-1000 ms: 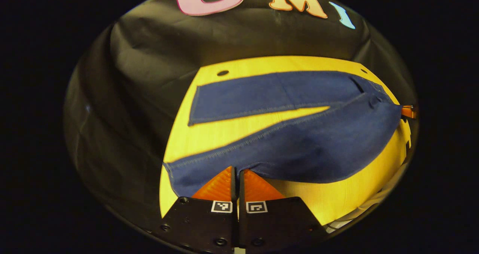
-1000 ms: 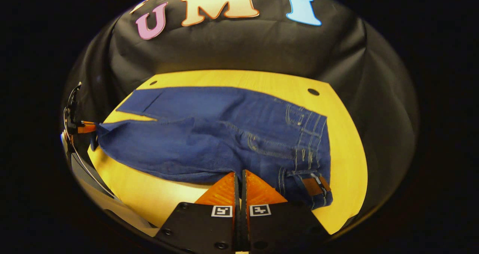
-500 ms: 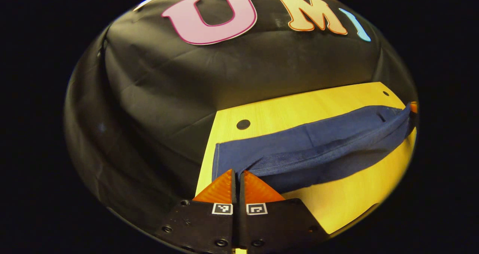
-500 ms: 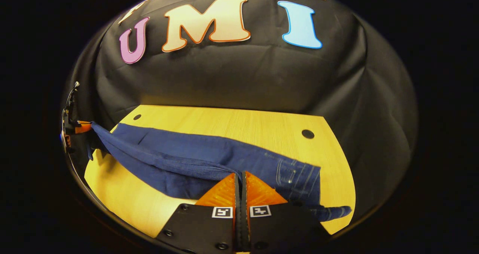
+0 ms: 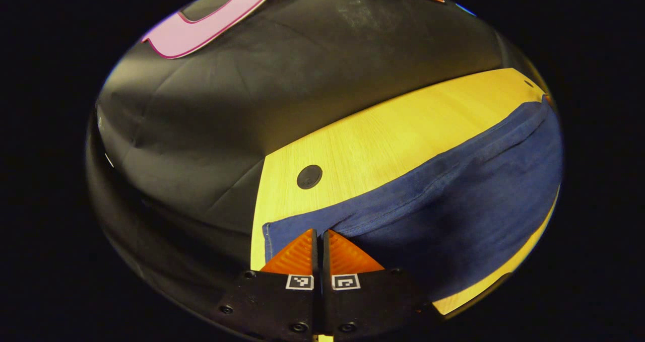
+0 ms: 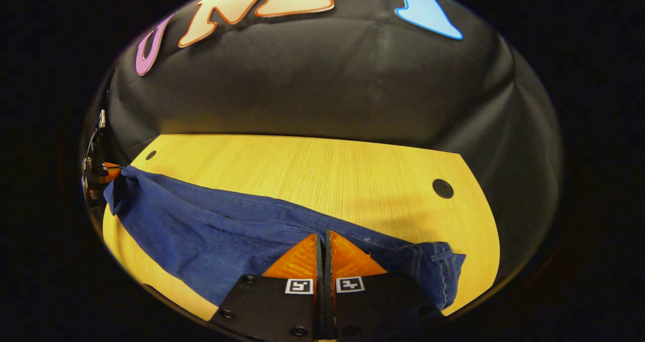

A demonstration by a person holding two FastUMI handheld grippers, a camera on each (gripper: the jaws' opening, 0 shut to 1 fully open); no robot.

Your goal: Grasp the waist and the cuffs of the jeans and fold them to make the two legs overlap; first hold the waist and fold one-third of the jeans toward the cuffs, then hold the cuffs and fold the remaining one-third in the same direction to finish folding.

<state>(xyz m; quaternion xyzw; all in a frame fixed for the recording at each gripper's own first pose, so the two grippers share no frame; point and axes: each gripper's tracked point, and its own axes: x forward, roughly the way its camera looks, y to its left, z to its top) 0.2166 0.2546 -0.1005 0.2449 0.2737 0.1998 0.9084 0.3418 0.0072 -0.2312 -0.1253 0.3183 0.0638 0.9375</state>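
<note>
Denim is pinched at 6 o'clock in both views: the left gripper is closed on the cuff end of the jeans, the right gripper closed on the waist end. Between them the jeans are draped along the near side of the table, legs apparently overlapped. At 9 o'clock in the right gripper view, the left gripper is seen at the far cuff. Uneven release could leave the legs skewed; a thin pinch could slip.
</note>
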